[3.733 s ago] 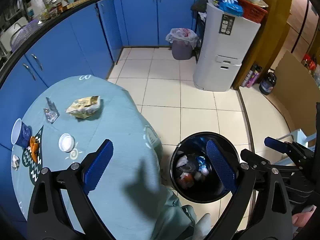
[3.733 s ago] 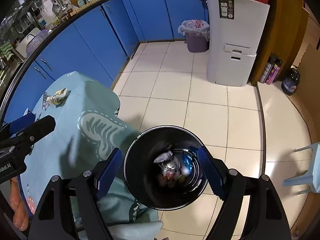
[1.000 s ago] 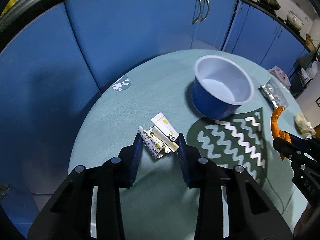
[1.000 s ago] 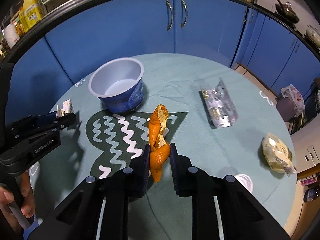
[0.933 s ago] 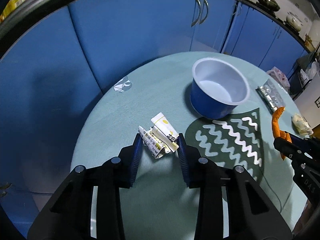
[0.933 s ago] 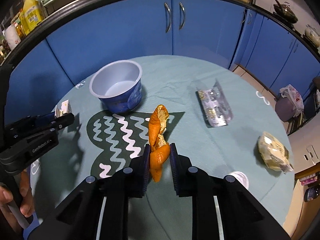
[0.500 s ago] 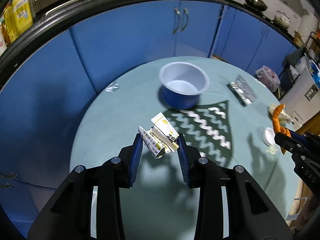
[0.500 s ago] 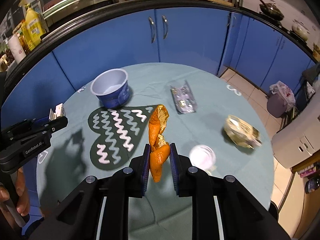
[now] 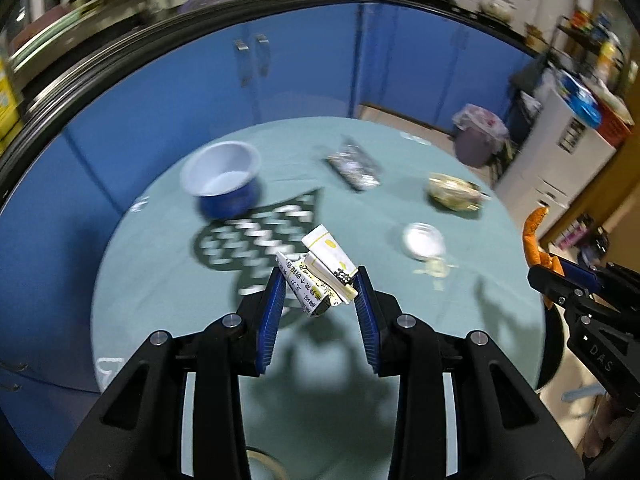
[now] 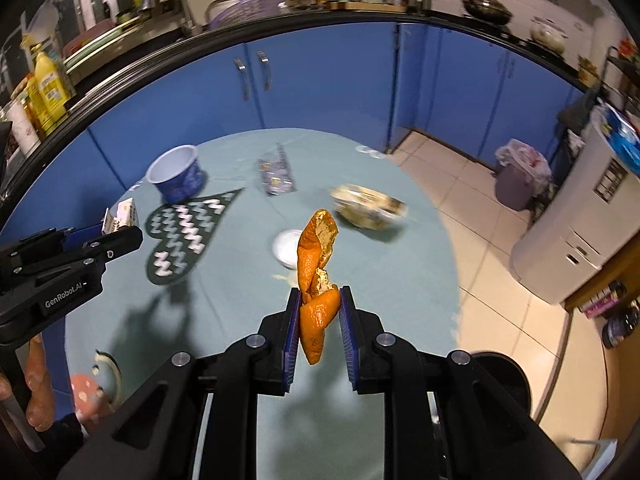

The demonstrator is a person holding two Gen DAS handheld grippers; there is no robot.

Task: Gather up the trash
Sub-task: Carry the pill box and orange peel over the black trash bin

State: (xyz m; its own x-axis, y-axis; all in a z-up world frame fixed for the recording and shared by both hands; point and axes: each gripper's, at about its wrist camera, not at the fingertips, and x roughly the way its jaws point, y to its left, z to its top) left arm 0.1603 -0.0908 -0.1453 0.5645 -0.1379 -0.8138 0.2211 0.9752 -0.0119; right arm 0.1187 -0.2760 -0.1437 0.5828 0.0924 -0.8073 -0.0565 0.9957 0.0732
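Orange peel [image 10: 316, 280] pinched in right gripper [image 10: 320, 308], crumpled carton [image 9: 316, 276] in left gripper [image 9: 320, 292]; black bin [image 10: 500, 376] only right-view.

The left claw [image 9: 318, 290] hangs above the worktop [image 9: 168, 280], its blue pads pressed against a crumpled paper carton [image 9: 320, 280]. The right claw [image 10: 319, 312] is raised beside it, jaws clamped narrowly on an orange peel [image 10: 316, 276] that stands up between them. Bare fingers [image 10: 38, 392] grip the left claw's handle.
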